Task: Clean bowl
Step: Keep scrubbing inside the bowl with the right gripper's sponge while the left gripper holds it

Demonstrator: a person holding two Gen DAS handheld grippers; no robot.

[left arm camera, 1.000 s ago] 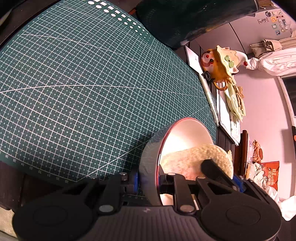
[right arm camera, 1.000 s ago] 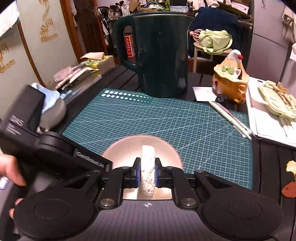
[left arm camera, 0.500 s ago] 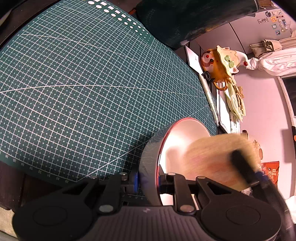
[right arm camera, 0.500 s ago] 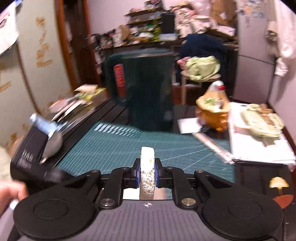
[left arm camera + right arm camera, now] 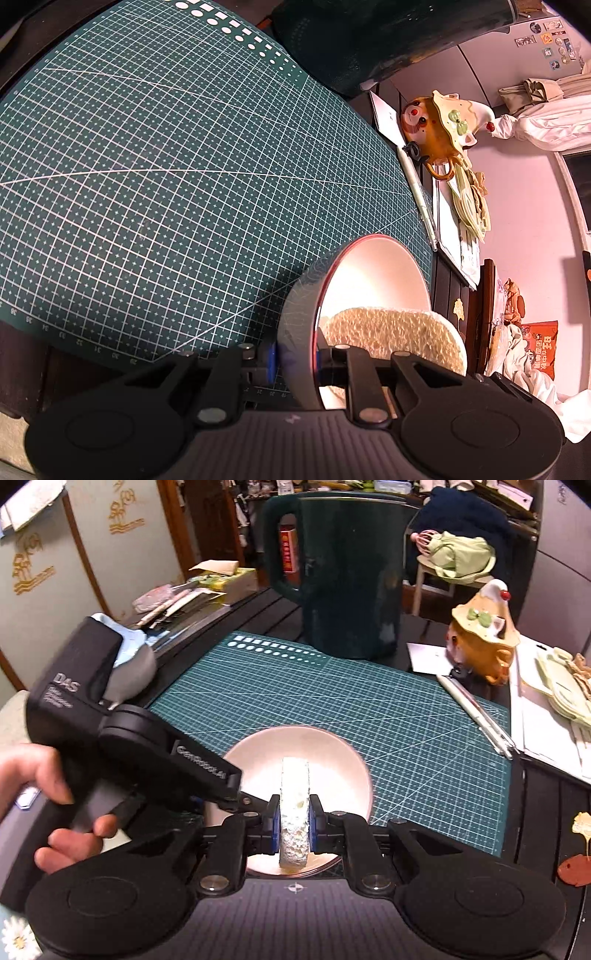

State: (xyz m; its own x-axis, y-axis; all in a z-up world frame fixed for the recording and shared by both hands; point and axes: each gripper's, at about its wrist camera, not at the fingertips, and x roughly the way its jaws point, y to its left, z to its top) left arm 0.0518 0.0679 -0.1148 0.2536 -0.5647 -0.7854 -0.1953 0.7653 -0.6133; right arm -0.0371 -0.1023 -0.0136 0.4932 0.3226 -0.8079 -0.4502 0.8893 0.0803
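A pale bowl (image 5: 325, 753) with a white inside and a red rim sits at the near edge of the green cutting mat (image 5: 369, 709). My left gripper (image 5: 295, 363) is shut on the bowl's wall (image 5: 295, 314), one finger outside and one inside. A cream sponge (image 5: 294, 812) stands on edge between the pads of my right gripper (image 5: 294, 829), which is shut on it. The sponge (image 5: 391, 332) rests inside the bowl. In the right wrist view the left gripper's black body (image 5: 147, 746) comes in from the left, with a hand (image 5: 55, 805) holding it.
A big dark green jug (image 5: 343, 576) stands at the mat's far edge. An orange figurine mug (image 5: 484, 642), pens (image 5: 476, 712) and papers (image 5: 546, 716) lie to the right. Boxes and clutter (image 5: 207, 587) fill the far left of the dark table.
The sponge swept to the right and up across the bowl half a second ago, blurred, and is now back low in the bowl. The bowl and left gripper have stayed put.
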